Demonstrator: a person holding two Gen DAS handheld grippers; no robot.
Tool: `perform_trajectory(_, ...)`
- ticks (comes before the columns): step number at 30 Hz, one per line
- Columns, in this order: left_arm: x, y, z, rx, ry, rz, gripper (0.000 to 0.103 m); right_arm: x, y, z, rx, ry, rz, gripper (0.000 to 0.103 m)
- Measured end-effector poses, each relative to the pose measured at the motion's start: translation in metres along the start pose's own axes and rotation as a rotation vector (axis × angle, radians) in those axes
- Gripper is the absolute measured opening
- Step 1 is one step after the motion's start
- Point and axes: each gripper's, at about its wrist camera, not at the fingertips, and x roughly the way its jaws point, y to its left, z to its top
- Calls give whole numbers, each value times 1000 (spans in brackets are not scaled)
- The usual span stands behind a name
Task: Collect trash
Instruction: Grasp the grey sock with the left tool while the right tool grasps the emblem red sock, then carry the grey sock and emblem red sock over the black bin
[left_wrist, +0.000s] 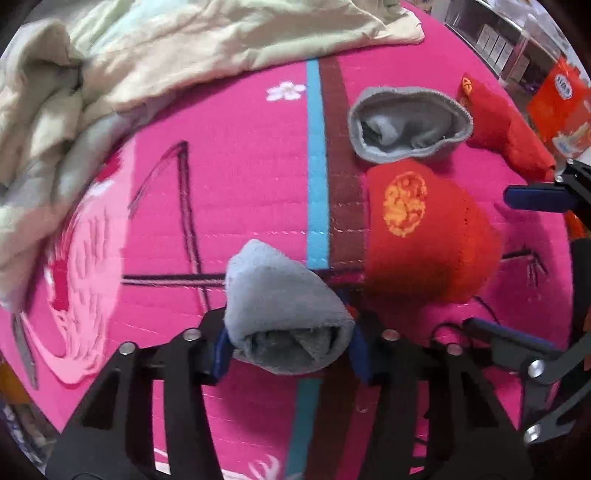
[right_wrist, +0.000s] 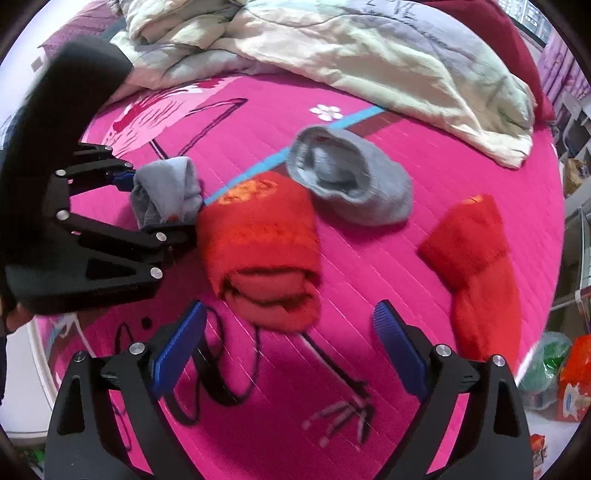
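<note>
Pink bedspread (left_wrist: 240, 177), grey sock (left_wrist: 284, 314) between left tongs (left_wrist: 288, 350)

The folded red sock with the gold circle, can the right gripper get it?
Probably yes. The right gripper is open and the folded red sock with the gold circle lies just ahead of it with nothing between.

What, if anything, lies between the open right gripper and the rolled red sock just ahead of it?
Nothing visible. The right gripper is open, and only bare pink bedspread lies between its fingers and the rolled red sock. The black cord lies below, nearer the left-hand finger, not in the path.
</note>
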Motion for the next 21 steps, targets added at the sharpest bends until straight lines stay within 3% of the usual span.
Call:
perform_trajectory(9, -1, 5, -1, -37, 10, -10, 45, 30, 12, 18, -47, -4, -14, 87)
perform_trajectory(11, 0, 15, 0, -55, 18, -15, 43, 35, 13, 20, -82, -27, -36, 81)
perform_trajectory(12, -2, 18, -1, -67, 21, -13, 41, 33, 14, 19, -98, -34, -43, 67)
perform_trajectory(13, -4, 18, -2, -75, 24, -6, 41, 28, 15, 18, -113, -38, -27, 44)
perform_trajectory(15, -9, 18, -6, -85, 26, 3, 41, 18, 16, 15, -135, -36, -8, 31)
perform_trajectory(21, -32, 2, -21, -89, 23, 29, 40, -10, 1, -12, -133, -16, 43, 29)
